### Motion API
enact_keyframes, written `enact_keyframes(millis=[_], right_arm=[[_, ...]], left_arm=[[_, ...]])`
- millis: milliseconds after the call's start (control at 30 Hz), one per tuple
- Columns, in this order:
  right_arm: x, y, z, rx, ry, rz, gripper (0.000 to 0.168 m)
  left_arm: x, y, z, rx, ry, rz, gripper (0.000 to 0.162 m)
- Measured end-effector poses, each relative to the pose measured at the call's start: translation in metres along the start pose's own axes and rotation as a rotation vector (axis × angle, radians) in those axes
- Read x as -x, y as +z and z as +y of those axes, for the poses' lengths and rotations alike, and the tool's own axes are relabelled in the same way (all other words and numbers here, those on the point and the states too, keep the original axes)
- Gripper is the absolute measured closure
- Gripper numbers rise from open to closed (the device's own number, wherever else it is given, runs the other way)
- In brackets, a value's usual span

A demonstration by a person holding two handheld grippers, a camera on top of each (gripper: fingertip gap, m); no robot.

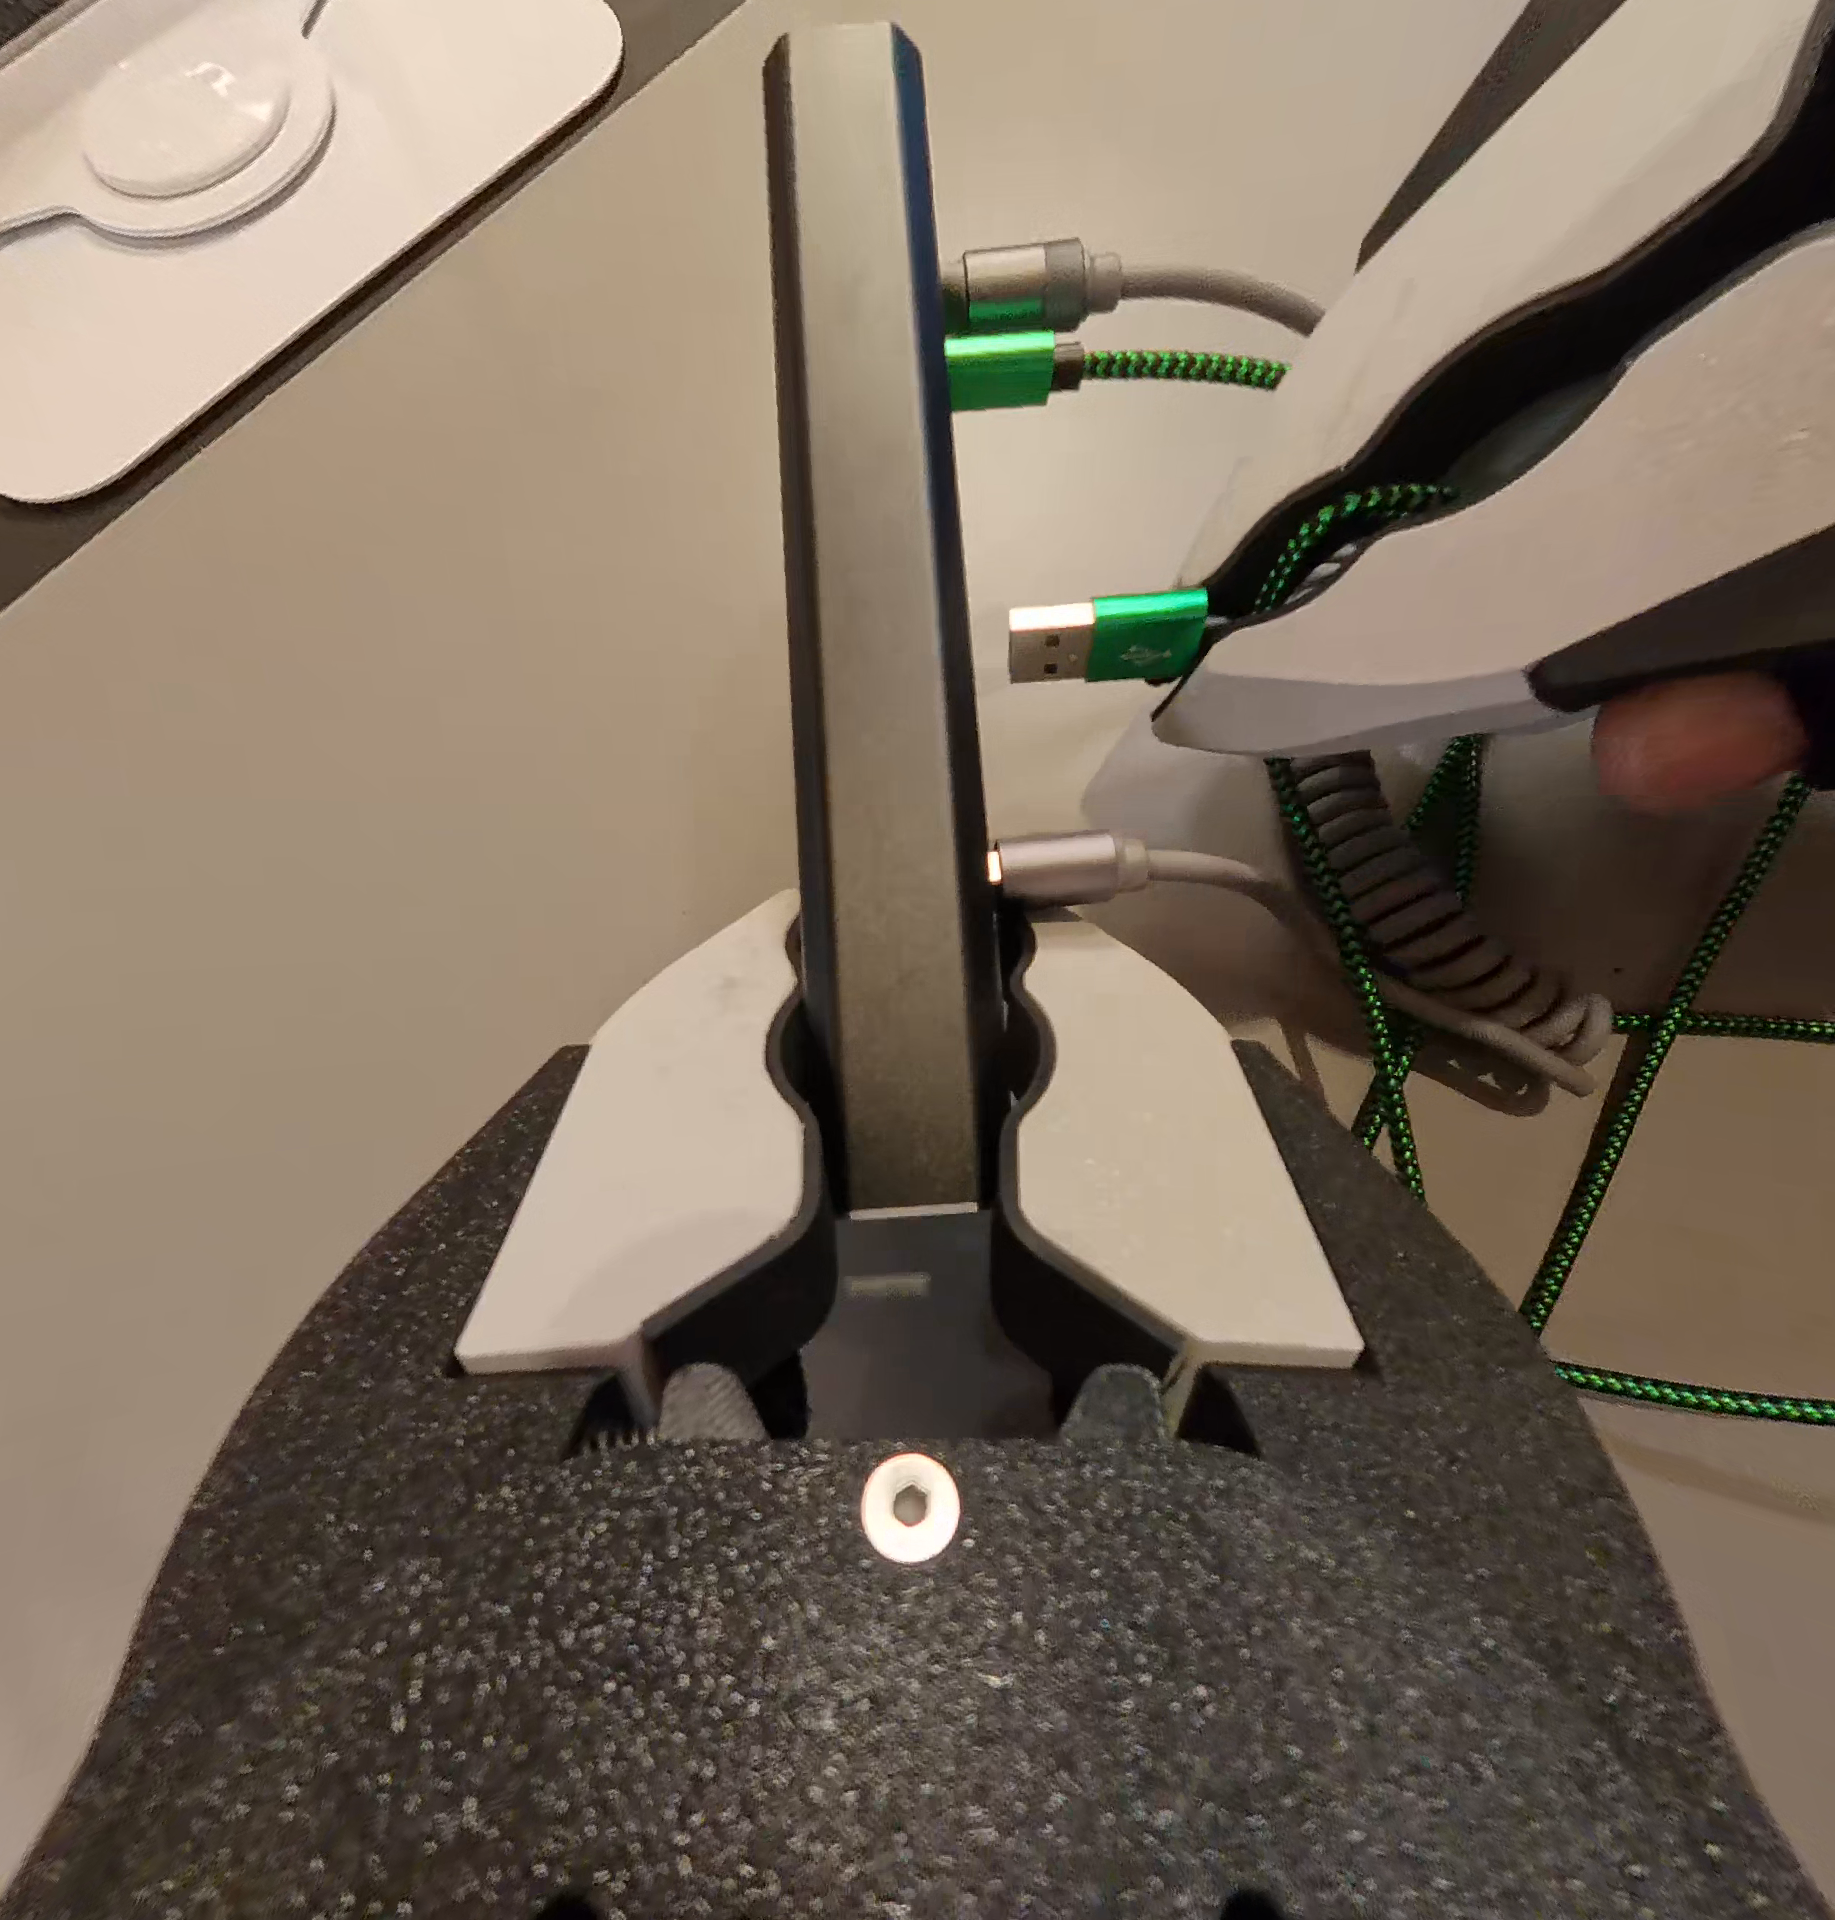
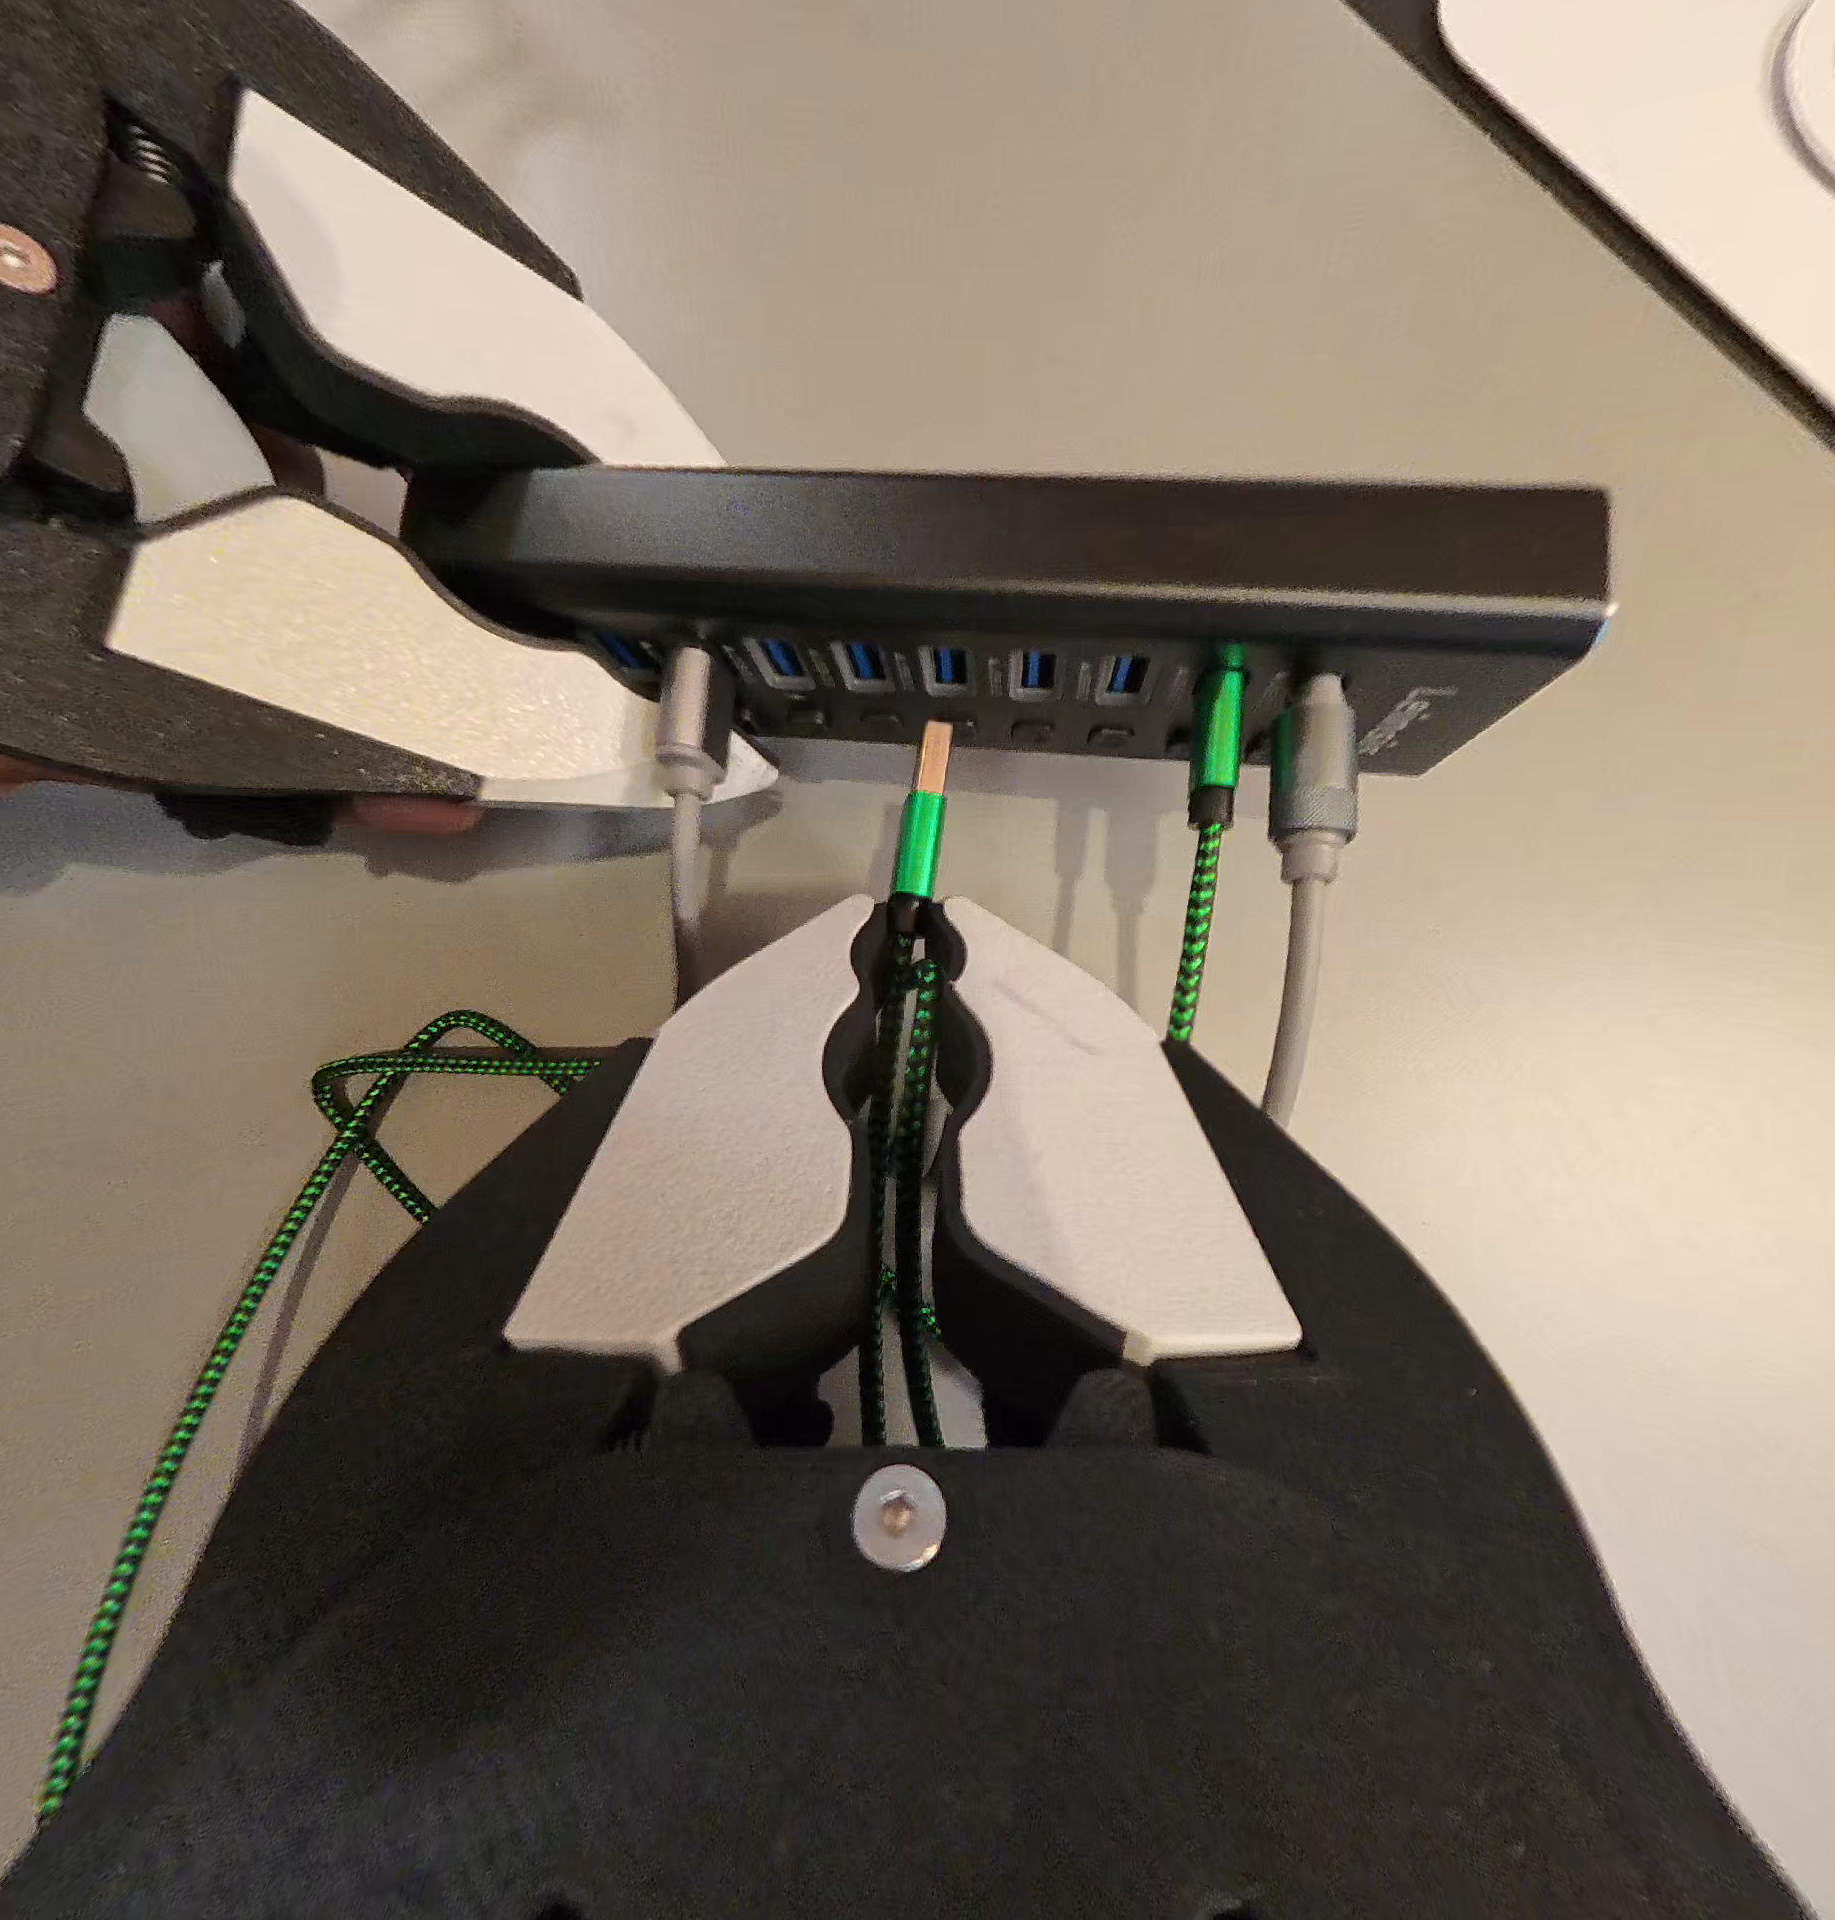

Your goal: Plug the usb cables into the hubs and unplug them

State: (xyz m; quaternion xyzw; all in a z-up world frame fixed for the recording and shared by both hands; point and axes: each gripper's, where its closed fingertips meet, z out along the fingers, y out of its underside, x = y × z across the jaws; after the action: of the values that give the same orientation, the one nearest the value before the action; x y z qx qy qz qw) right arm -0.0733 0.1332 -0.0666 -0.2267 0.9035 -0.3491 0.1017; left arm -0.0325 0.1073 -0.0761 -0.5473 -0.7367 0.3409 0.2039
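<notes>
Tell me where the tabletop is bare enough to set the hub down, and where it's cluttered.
Bare: the beige table between the black hub and the white pad, on the hub's portless side. Crowded: the port side, where the right gripper holds the green USB plug among plugged grey and green cables looping over the table.

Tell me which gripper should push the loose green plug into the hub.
Right. The right gripper is shut on the green cable, with its plug pointing at the hub's open ports, just short of them. The left gripper is busy clamping the hub's end, steadying it.
</notes>
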Motion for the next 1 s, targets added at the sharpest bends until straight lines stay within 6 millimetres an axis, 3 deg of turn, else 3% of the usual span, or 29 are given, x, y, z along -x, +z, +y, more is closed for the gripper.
enact_keyframes(millis=[1000], right_arm=[[-0.011,0.0,-0.016,-0.033,-0.134,0.13,0.165]], left_arm=[[-0.013,0.003,-0.003,-0.024,0.145,0.043,0.126]])
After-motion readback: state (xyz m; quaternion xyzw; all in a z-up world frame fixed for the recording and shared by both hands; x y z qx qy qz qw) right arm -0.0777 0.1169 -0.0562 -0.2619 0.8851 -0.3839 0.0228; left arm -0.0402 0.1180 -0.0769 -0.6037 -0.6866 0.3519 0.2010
